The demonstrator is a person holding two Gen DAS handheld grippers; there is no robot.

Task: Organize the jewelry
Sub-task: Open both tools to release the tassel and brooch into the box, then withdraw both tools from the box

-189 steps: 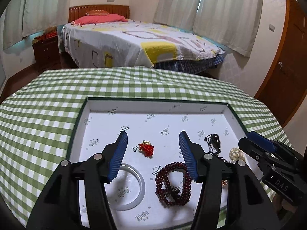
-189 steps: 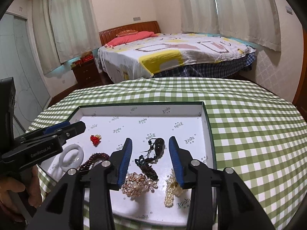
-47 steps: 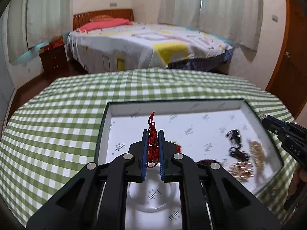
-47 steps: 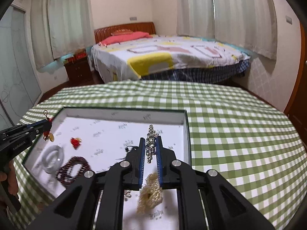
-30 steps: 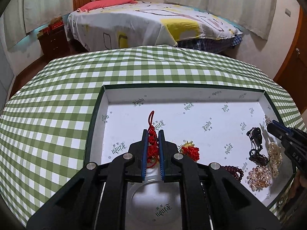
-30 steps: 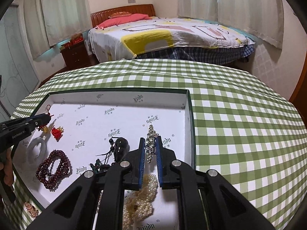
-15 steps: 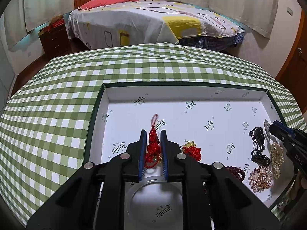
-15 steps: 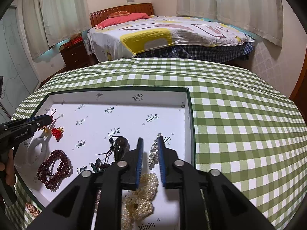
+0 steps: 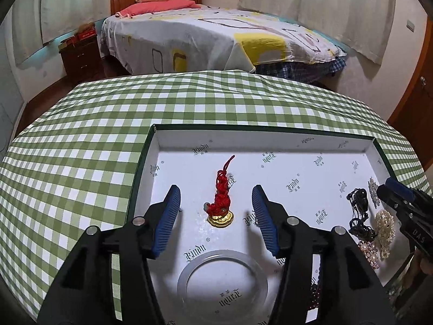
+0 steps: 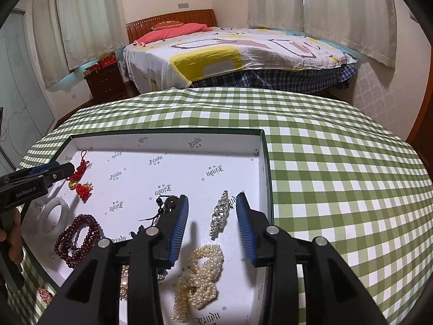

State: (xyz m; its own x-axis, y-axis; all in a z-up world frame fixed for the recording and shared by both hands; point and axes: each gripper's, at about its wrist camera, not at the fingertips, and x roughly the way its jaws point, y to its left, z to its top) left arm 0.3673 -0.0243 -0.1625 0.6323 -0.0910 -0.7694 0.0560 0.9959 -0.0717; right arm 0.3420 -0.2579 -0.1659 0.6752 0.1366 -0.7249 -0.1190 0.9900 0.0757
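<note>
The left claw point(image 9: 215, 211) is spread wide and holds nothing; the red knotted charm point(image 9: 222, 192) with its gold piece lies on the white floor of the tray point(image 9: 270, 138), between the two blue pads and touching neither. Just behind the claw's tips, closer to the camera, rests a pale bangle point(image 9: 223, 279). Off to its right lie a black corded pendant point(image 9: 358, 211) and a pearl cluster point(image 9: 384, 230), near the other claw.

The right claw point(image 10: 212, 216) is likewise open and empty. A rhinestone hair clip point(image 10: 220, 212) lies flat on the tray floor between its pads, apart from both. Directly below the claw, toward the camera, sits a heap of cream pearl strands point(image 10: 201, 273). To its left lies a dark red bead bracelet point(image 10: 77, 235). The tray stands on the green checked desk point(image 10: 338, 176).
</note>
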